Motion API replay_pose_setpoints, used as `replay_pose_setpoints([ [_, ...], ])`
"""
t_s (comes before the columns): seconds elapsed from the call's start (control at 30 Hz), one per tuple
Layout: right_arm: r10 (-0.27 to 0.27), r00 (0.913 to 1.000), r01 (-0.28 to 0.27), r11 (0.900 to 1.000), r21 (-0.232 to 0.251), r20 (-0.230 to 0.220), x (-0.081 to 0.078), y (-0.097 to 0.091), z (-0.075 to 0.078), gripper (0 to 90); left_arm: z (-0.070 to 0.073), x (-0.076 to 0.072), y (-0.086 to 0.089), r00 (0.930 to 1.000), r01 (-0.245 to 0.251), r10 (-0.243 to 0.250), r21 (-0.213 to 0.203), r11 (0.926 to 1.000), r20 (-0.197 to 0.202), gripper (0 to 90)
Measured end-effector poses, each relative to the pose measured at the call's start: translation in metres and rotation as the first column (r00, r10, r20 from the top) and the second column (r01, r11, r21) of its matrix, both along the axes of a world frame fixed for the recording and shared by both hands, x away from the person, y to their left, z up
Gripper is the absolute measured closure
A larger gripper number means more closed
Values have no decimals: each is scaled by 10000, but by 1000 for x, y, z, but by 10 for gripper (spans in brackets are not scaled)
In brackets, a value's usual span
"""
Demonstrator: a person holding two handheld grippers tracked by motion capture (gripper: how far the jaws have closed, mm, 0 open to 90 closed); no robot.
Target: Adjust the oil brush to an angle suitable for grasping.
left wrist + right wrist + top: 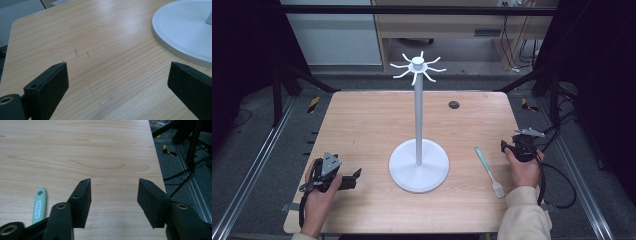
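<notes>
1. A dim room with grey flooring, black frame bars and a light wooden cabinet beyond the far edge surrounds a pale wooden table [362, 120] with rounded corners.
2. A white stand [418, 125] rises upright from the middle of the table, a little nearer the near edge than the far one. Its wide round base sits flat on the wood, a thin pole goes straight up, and a ring of curved hooks fans out at the top. The base's rim also shows at the upper right of the left gripper view [180, 32].
3. The left gripper [354, 176] lies low near the near left corner, held in the person's left hand [319, 192], pointing toward the stand's base but apart from it. Its jaws are spread wide over bare wood with nothing between them.
4. The right gripper [507, 146] is held in the right hand [524, 167] close to the right edge, a cream sleeve behind it. Its jaws stand apart, nothing between them.
5. A small brush [488, 171] with a mint-green handle lies flat between the stand's base and the right hand, touching neither. The pale head, probably bristles, points to the near edge. The handle's end, with a hole and white lettering, shows in the right gripper view [39, 205].
6. A small dark round spot [454, 104] sits near the far edge, right of the pole.
</notes>
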State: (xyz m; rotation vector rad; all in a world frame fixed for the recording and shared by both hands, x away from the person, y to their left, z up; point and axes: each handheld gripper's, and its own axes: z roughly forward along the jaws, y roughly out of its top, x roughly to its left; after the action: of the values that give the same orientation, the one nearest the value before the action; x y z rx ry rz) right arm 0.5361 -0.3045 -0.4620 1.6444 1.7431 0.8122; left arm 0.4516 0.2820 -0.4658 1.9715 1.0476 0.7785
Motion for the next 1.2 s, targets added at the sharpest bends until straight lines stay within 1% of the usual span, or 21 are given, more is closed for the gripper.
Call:
replay_pose_setpoints([
  [0.1,78,10000,-78,9999,-99,-57,0,1,0,514,0,0,-1,10000,14,-14,-20,10000,20,29],
  [0.13,88,9999,-89,9999,-70,-134,0,2,0,528,0,0,0,10000,42,-42,37,10000,9,29],
  [0.2,121,9997,-126,9997,-216,-220,0,4,0,559,0,0,-1,10000,19,-19,-4,10000,25,29],
  [0.23,137,9997,-144,9994,-312,-208,-1,6,1,582,0,0,-1,10000,18,-18,-12,10000,22,29],
  [0.3,206,9997,-211,9992,-328,-155,-1,8,3,625,0,0,-1,10000,39,-39,51,10000,1,29],
  [0.4,463,9985,-471,9985,-283,-274,-1,12,3,684,0,0,-1,10000,46,-46,75,10000,4,29],
  [0.5,845,9947,-869,9955,-391,-591,0,17,1,743,0,0,-1,10000,41,-41,112,9999,0,29],
  [0.53,845,9947,-869,9955,-391,-591,0,17,1,743,0,0,-1,10000,41,-41,112,9999,0,29],
  [0.57,1052,9914,-1087,9933,-406,-784,1,22,0,796,0,0,-1,10000,41,-41,126,9999,-7,29],
  [0.6,1174,9898,-1215,9914,-477,-810,1,24,0,811,0,0,-1,10000,37,-37,131,9999,-16,29],
  [0.63,1210,9888,-1249,9913,-408,-872,1,26,0,824,0,0,-1,10000,38,-37,140,9999,-11,30],
  [0.7,1437,9849,-1491,9875,-511,-969,1,30,-1,842,0,0,-1,10000,36,-36,145,9999,-3,30],
  [0.73,1437,9849,-1491,9875,-511,-969,1,30,-1,842,0,0,-1,10000,36,-36,145,9999,-3,29],
  [0.77,1714,9782,-1785,9825,-529,-1174,1,37,-2,876,0,0,-1,10000,36,-36,159,9999,-14,29],
  [0.8,1805,9760,-1884,9805,-567,-1215,2,39,-3,887,0,0,-2,10000,39,-39,164,9999,-19,29],
  [0.83,1888,9737,-1963,9793,-494,-1274,2,41,-4,900,0,0,-2,10000,46,-46,169,9998,-19,29],
  [0.9,2124,9685,-2190,9750,-388,-1301,3,44,-4,900,0,0,-2,10000,49,-48,178,9998,-17,29],
  [1.07,2452,9584,-2493,9684,-99,-1464,5,49,-8,900,0,0,-2,10000,61,-61,196,9998,-14,29],
  [1.1,2482,9570,-2531,9673,-138,-1504,5,50,-9,900,0,0,-2,10000,65,-64,201,9998,-14,29],
  [1.13,2478,9560,-2521,9677,-73,-1569,5,52,-9,900,0,0,-2,10000,65,-64,201,9998,-18,29],
  [1.2,2516,9551,-2563,9665,-101,-1562,6,52,-10,900,0,0,-2,10000,62,-61,190,9998,-14,29],
])
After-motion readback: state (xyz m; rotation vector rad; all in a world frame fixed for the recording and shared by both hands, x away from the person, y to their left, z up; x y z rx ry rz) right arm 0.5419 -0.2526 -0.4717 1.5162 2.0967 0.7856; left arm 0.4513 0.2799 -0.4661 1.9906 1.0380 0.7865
